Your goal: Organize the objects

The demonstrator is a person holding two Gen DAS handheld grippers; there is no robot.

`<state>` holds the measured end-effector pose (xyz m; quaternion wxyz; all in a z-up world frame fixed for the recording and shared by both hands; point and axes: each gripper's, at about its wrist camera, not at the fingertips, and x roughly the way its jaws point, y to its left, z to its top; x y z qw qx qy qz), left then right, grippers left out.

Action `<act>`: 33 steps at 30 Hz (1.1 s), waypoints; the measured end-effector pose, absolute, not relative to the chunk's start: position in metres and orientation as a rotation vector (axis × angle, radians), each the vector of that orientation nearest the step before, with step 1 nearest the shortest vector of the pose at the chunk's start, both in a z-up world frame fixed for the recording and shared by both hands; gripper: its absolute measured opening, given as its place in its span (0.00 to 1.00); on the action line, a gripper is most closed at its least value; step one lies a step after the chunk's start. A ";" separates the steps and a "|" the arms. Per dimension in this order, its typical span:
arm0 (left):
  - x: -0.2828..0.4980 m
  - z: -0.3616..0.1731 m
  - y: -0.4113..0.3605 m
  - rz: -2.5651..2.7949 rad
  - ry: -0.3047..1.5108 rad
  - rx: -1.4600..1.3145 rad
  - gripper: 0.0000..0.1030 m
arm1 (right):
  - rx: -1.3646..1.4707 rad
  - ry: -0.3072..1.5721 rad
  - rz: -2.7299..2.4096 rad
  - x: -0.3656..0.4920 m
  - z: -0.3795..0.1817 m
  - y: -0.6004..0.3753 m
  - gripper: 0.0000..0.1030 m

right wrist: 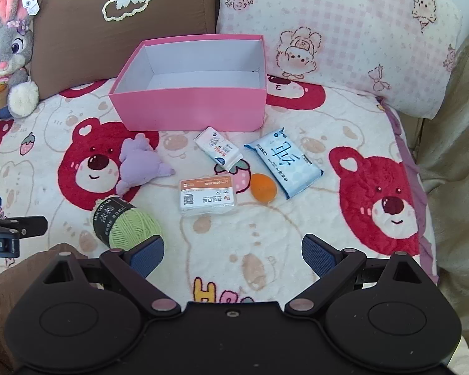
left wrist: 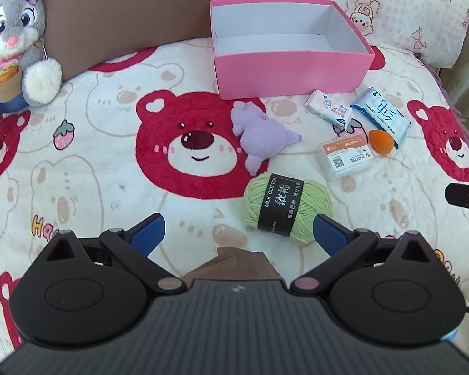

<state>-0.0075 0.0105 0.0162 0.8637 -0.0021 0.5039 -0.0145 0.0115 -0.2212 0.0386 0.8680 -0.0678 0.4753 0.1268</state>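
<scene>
An empty pink box (left wrist: 292, 70) (right wrist: 190, 109) stands at the back of the bear-print blanket. In front of it lie a purple plush (left wrist: 261, 132) (right wrist: 140, 164), a green yarn ball (left wrist: 286, 207) (right wrist: 126, 223), a clear card box (left wrist: 345, 156) (right wrist: 208, 197), an orange sponge egg (left wrist: 380, 142) (right wrist: 263, 187), a white tissue pack (left wrist: 328, 109) (right wrist: 219, 150) and a blue wipes pack (left wrist: 381, 117) (right wrist: 284, 162). My left gripper (left wrist: 239, 229) is open, the yarn just ahead by its right finger. My right gripper (right wrist: 233, 250) is open over bare blanket.
A grey rabbit plush (left wrist: 14, 40) (right wrist: 9, 56) sits at the back left against a brown cushion (left wrist: 159, 15) (right wrist: 125, 28). A pink-patterned pillow (left wrist: 384, 9) (right wrist: 344, 37) lies behind the box at right. The blanket (right wrist: 420, 225) ends at the right.
</scene>
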 end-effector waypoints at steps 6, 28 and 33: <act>-0.010 0.019 0.008 -0.018 1.053 -0.006 1.00 | -0.102 1.008 0.274 0.012 0.038 -0.225 0.94; -0.010 0.010 0.009 -0.022 1.066 -0.042 1.00 | -0.111 1.046 0.245 0.022 0.030 -0.229 0.94; -0.009 0.007 0.010 -0.001 1.059 -0.018 1.00 | -0.126 1.043 0.242 0.021 0.030 -0.227 0.94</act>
